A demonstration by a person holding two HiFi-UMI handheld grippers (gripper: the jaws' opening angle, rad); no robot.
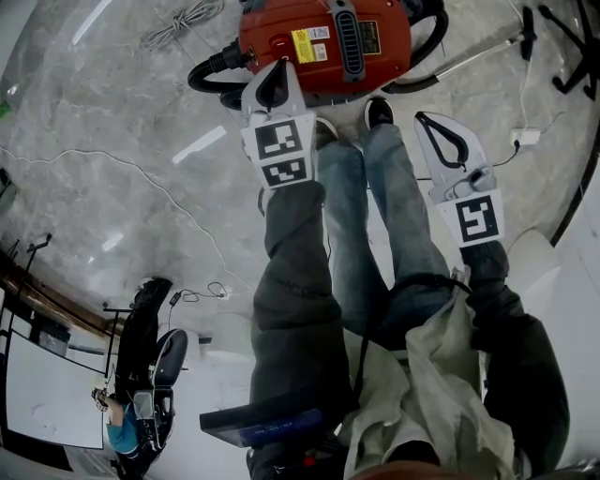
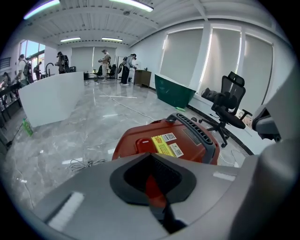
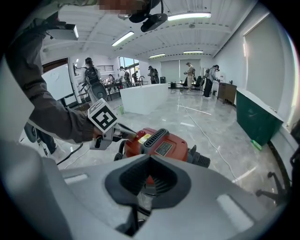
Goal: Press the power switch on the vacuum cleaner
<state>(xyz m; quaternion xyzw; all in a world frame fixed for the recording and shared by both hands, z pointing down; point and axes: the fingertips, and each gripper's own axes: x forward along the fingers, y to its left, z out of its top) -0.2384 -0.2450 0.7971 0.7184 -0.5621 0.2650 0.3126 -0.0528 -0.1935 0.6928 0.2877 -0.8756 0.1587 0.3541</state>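
Observation:
The red vacuum cleaner (image 1: pixel 323 37) lies on the marble floor in front of the person's feet. Its power switch (image 2: pixel 143 142) is a raised red pad on the top, left of the yellow label. My left gripper (image 1: pixel 273 77) is shut and empty, its tip just over the vacuum's near left edge, close to the switch. In the right gripper view the left gripper (image 3: pixel 132 136) points down at the vacuum's (image 3: pixel 161 146) top; I cannot tell whether it touches. My right gripper (image 1: pixel 439 131) is shut with nothing in it, held back to the right above the floor.
A coiled cord (image 1: pixel 183 19) lies left of the vacuum, whose black hose (image 1: pixel 211 70) curves out at the left. A metal wand (image 1: pixel 478 52) runs off right toward a chair base (image 1: pixel 567 47). The person's shoes (image 1: pixel 378 112) stand just short of the vacuum.

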